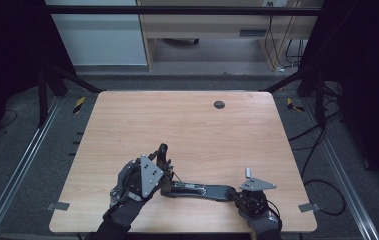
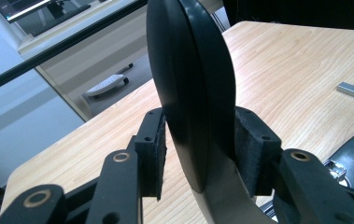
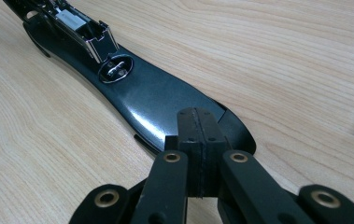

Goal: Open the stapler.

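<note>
A black stapler lies opened out near the table's front edge. Its flat base (image 1: 197, 190) (image 3: 151, 98) rests on the wood, with the metal magazine (image 3: 79, 23) at its far end. My left gripper (image 1: 163, 152) (image 2: 198, 140) is shut on the stapler's raised top arm (image 2: 188, 84), which stands upright between the pads. My right gripper (image 1: 233, 194) (image 3: 197, 128) is shut with its pads together, tips resting on the near end of the base. A small metal staple strip (image 1: 248, 172) (image 2: 351, 89) lies loose on the table beside the right gripper.
The wooden table (image 1: 177, 120) has a dark round cable hole (image 1: 219, 104) near its far edge. Black frame posts and cables stand around the table. A desk and floor lie beyond.
</note>
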{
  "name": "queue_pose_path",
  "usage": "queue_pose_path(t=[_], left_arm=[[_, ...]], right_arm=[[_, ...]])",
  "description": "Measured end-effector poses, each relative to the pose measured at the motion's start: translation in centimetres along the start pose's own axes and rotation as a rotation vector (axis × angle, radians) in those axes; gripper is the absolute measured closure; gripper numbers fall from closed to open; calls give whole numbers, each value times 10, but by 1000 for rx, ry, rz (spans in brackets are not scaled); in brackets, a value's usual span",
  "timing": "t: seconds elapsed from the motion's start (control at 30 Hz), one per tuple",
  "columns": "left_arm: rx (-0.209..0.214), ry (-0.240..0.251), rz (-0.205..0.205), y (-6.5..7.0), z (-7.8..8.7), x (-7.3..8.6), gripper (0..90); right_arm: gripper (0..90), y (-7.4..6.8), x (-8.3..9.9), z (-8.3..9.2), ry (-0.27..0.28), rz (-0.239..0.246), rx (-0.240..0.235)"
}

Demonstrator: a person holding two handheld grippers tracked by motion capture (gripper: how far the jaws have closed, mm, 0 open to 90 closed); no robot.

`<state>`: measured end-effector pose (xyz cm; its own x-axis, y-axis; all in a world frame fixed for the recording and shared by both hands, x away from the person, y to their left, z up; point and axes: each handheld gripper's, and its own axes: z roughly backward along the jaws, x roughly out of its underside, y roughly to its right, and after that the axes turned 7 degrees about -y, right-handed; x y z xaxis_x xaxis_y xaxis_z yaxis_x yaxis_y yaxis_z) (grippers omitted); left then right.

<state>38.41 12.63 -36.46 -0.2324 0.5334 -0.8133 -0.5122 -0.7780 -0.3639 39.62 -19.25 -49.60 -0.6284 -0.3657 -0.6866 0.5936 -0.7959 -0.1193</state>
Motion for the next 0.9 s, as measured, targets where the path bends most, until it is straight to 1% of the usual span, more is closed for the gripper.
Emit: queue_pose_path(t=[0.23, 0.27, 0.5, 0.9], left_arm=[[-4, 3, 15, -5, 2, 4, 564], [-4, 4, 27, -8, 2, 6, 563], [-8, 12, 46, -12, 4, 10, 560], [-7, 3, 77, -21, 7, 18, 550]], right_arm=[[900, 0, 0, 0, 2, 0, 0], [900, 0, 0, 0, 1, -2, 1], [900, 0, 0, 0, 1, 1, 0], [900, 1, 0, 0, 3, -1, -4]])
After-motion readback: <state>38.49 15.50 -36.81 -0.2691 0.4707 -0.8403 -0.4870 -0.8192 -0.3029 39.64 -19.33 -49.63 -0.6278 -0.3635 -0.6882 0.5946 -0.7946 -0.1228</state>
